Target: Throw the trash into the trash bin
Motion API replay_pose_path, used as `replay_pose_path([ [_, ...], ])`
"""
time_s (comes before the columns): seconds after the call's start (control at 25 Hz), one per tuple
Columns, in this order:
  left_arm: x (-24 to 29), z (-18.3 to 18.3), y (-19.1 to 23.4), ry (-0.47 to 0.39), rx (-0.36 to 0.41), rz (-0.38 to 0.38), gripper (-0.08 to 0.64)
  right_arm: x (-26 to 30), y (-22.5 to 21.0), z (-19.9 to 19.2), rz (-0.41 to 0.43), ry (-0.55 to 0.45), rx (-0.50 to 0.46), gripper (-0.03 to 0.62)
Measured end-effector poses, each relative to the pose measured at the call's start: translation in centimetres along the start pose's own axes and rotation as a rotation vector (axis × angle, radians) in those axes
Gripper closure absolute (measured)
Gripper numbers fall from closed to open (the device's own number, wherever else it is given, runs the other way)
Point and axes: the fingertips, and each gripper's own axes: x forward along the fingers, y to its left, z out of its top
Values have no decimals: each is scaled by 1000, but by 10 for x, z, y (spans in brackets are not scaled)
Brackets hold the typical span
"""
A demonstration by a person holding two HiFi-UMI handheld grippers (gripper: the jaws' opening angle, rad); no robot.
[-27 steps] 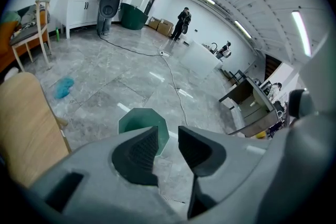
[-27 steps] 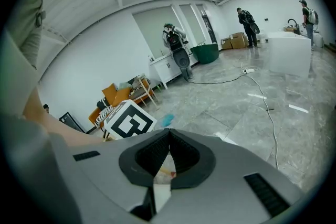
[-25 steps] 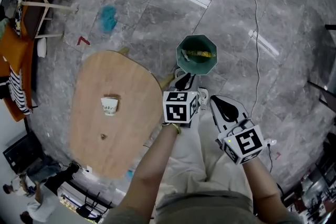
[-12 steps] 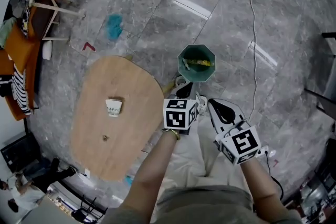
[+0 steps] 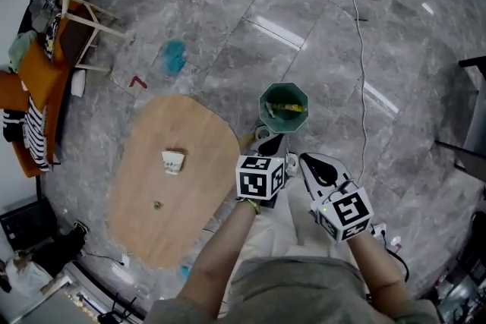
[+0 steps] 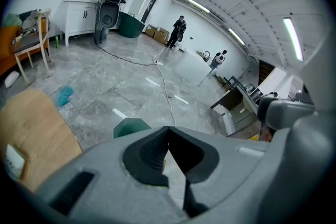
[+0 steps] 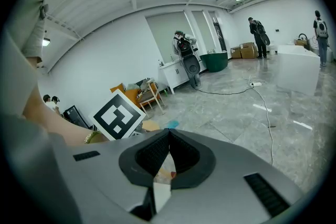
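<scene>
The green eight-sided trash bin (image 5: 284,107) stands on the grey floor beside the wooden table (image 5: 190,193), with yellowish trash (image 5: 287,108) lying inside it. My left gripper (image 5: 271,140) hangs just in front of the bin, pointing at it, jaws shut with nothing between them. In the left gripper view the bin's rim (image 6: 131,126) shows just left of the closed tips of the left gripper (image 6: 168,128). My right gripper (image 5: 307,158) is beside the left one, to its right, jaws together and empty; its tips meet in the right gripper (image 7: 169,131) view.
A small white cup (image 5: 173,161) and a tiny brown scrap (image 5: 158,204) sit on the table. A blue rag (image 5: 175,55) lies on the floor beyond it. A chair with clothes (image 5: 53,34) stands far left. A cable (image 5: 358,49) runs across the floor to the right of the bin.
Both grippers have lifted along with the person; bin and table look smaller and have slid down the picture. The grippers remain side by side in front of the bin.
</scene>
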Motion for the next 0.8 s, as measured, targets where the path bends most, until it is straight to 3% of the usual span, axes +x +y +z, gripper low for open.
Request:
replay_pose_path([
  [0.4,-42,12,-41,-18,38,-29,551,-25,19,25,27,-20,-63,583],
  [0.8,-86,30,-68,-83,14,-32,551,-51,36,52,63,-59,-104,583],
])
